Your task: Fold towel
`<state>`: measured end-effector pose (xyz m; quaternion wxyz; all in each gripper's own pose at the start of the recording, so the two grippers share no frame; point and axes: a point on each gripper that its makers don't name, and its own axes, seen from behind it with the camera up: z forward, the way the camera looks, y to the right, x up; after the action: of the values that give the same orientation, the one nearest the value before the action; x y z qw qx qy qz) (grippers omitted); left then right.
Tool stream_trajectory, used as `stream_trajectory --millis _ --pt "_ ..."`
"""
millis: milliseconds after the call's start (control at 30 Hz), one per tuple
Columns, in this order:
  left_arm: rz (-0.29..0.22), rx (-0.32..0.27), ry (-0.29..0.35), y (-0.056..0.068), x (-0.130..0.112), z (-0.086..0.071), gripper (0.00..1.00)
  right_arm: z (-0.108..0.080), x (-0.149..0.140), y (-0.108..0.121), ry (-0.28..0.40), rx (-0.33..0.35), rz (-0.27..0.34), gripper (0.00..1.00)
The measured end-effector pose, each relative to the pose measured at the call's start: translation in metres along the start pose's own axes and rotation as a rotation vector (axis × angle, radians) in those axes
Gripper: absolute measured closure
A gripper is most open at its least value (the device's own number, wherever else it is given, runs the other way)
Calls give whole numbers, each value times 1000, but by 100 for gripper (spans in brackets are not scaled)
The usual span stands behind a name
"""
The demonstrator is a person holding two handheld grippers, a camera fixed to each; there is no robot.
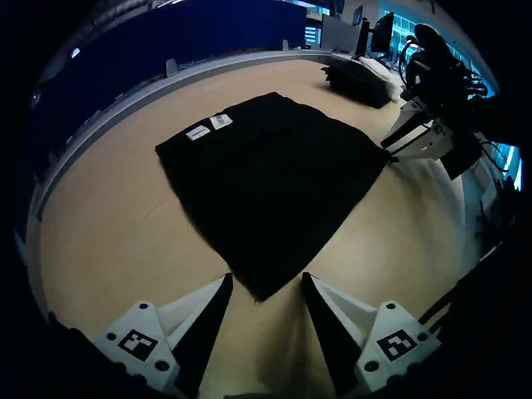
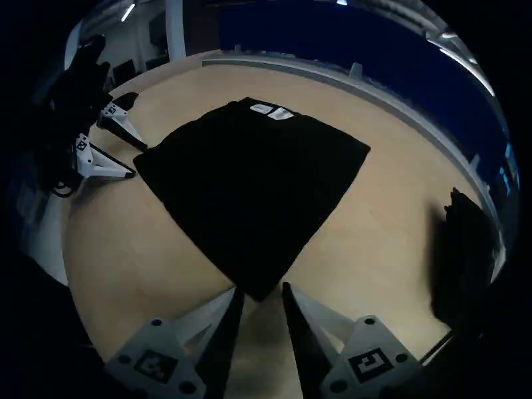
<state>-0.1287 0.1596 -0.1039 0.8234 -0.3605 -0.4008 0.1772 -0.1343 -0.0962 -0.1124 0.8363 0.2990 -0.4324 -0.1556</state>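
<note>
I held both claws over the pale wooden table [image 1: 113, 226]. The black towel [image 1: 266, 173] lay flat and spread out on it, with two white tags [image 1: 209, 126] at its far corner.

In the left gripper view my left claw [image 1: 266, 279] stood open. The towel's near corner poked into the gap between the two fingers, and neither finger pressed on it. Far to the right, my right claw [image 1: 389, 151] sat at the towel's right corner.

In the right gripper view that claw was open too, with a finger on either side of a towel corner but not clamping it. The left claw showed at the far left, its tips at the towel's edge.

A dark heap of cloth [image 2: 465, 246] lay on the table to the right, well apart from the towel. A blue wall [image 1: 166, 33] ran behind the table's far edge.
</note>
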Motion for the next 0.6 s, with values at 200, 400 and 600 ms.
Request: stream_trajectory --millis 200,400,600 --pt "-9 10 -3 2 -1 0 37 1 -1 -4 0 6 7 76" --pt "-9 14 -7 4 -2 -1 55 -1 -2 -4 -9 7 11 84" --pt "-29 23 -19 2 -1 -3 78 -2 -1 -1 -7 -2 24 87"
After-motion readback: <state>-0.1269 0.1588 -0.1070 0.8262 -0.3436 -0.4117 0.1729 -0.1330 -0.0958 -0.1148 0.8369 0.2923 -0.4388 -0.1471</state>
